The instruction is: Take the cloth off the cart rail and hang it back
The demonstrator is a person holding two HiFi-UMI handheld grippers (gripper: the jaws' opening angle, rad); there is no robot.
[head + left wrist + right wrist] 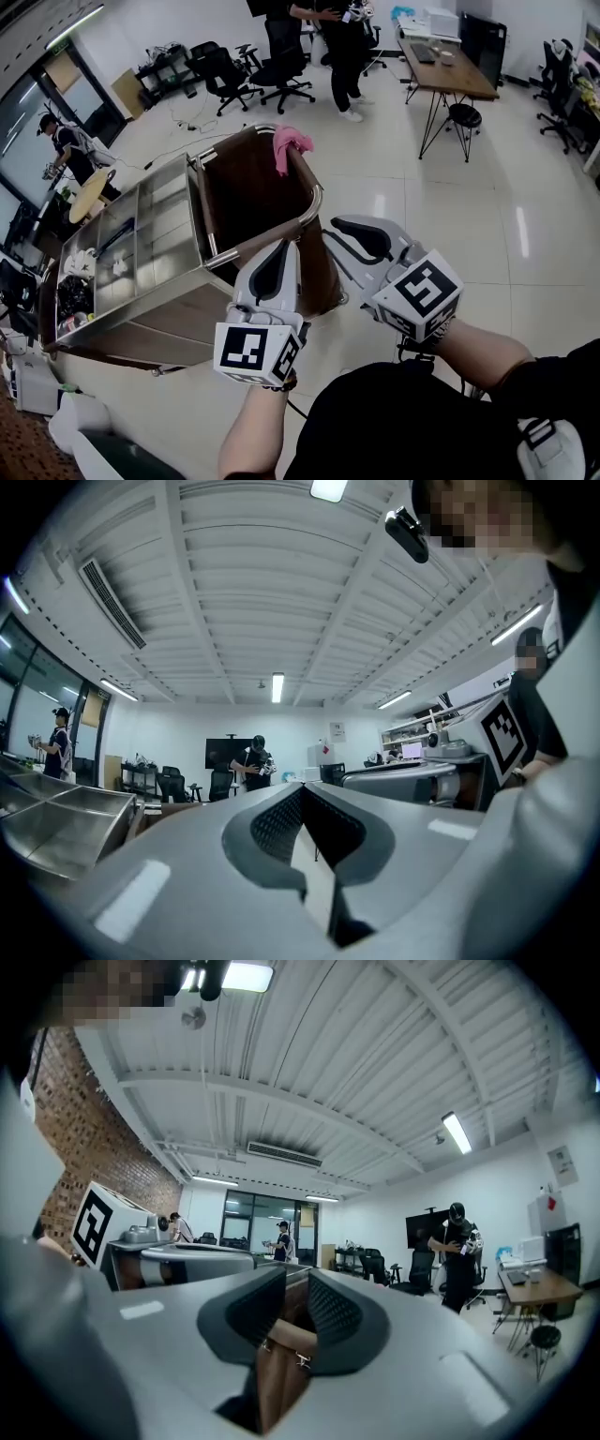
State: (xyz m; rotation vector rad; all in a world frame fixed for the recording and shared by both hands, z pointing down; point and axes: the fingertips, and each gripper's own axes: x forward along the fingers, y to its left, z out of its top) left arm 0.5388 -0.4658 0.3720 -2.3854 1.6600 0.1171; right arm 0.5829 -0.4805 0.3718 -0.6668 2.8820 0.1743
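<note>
A pink cloth point(292, 142) hangs draped over the far corner of the cart's metal rail point(314, 202), which frames a brown bag point(253, 192). Both grippers hover near me over the near end of that rail, well short of the cloth. My left gripper point(283, 246) has its pads meeting at the tips with nothing between them; in its own view the left gripper point(300, 791) points out across the room. My right gripper point(335, 226) stands slightly open and empty; in the right gripper view point(294, 1283) the brown bag point(281, 1372) shows through the gap.
The steel cart point(141, 244) with shelf compartments stands to the left of the bag. A person point(67, 148) stands at far left and another point(343, 47) at the back, among office chairs point(281, 70). A desk point(441, 66) is at back right.
</note>
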